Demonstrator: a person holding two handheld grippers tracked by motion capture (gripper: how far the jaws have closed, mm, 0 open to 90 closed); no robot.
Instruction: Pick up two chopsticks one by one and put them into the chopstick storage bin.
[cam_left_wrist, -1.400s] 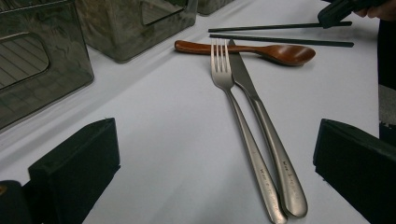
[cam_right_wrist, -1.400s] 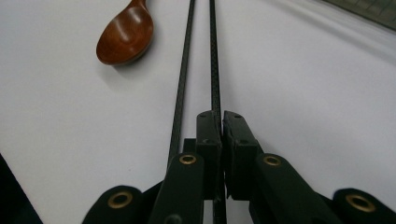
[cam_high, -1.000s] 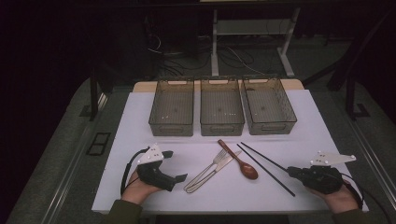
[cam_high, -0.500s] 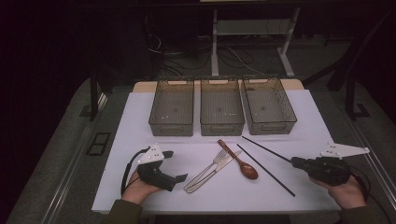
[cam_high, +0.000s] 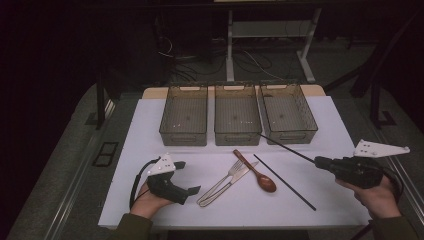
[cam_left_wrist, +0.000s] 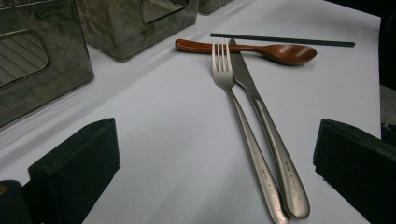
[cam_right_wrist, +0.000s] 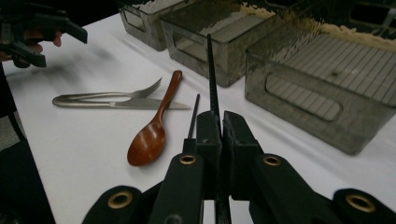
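While the right gripper (cam_high: 320, 161) clamps 1 chopstick (cam_high: 287, 148) lifted toward 10 o'clock, the left gripper (cam_high: 187, 177) rests with jaws apart; another chopstick (cam_high: 285, 182), spoon (cam_high: 256, 172), fork (cam_high: 220, 182) and knife (cam_high: 231, 181) lie below 3 bins (cam_high: 238, 116).

Glossy brown wooden spoon (cam_left_wrist: 261, 49); shiny metal fork (cam_left_wrist: 240, 116) and knife (cam_left_wrist: 266, 122); translucent smoky plastic bins (cam_high: 238, 113)

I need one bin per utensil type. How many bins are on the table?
3: left bin, middle bin and right bin, side by side along the table's far edge.
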